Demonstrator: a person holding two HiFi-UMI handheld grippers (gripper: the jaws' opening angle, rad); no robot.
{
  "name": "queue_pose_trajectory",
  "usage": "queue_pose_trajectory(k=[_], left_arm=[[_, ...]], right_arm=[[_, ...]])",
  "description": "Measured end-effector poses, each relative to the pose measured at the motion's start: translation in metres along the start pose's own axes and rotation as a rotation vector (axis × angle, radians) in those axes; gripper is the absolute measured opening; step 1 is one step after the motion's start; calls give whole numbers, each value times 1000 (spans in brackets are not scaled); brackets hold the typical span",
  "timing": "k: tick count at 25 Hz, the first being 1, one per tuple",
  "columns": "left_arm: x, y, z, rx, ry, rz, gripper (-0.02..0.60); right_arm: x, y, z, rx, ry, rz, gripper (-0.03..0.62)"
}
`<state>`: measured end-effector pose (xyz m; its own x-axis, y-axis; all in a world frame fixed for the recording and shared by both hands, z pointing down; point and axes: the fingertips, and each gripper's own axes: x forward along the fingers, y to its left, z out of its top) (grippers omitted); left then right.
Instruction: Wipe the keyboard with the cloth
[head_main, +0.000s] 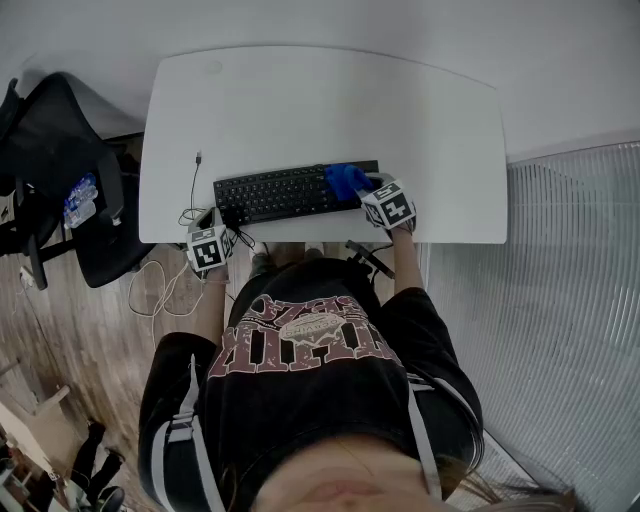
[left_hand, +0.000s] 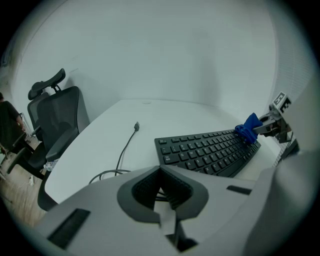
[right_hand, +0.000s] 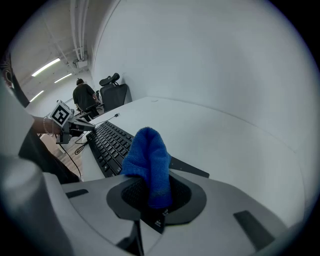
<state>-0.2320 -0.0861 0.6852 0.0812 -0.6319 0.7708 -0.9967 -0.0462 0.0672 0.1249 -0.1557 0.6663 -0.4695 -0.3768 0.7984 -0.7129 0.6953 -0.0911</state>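
Pinching cloth in right gripper, on keyboard

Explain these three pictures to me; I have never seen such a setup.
No robot here: a person holds a two-jaw gripper in each hand. The head view comes from a camera on the person's head, looking down; the other two come from cameras riding on the grippers. On the white table lie a black keyboard and a loose cable. The right gripper is shut on a blue cloth, held at the keyboard's right end. The left gripper is shut and empty, by the keyboard's left end. An office chair stands beside the table.
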Motion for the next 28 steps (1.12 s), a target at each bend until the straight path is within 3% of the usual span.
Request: queue_pose_trajectory(k=[28], left_arm=[[1, -2, 1, 7, -8, -9, 34]], right_arm=[[-39, -63, -51, 181, 19, -185, 64]])
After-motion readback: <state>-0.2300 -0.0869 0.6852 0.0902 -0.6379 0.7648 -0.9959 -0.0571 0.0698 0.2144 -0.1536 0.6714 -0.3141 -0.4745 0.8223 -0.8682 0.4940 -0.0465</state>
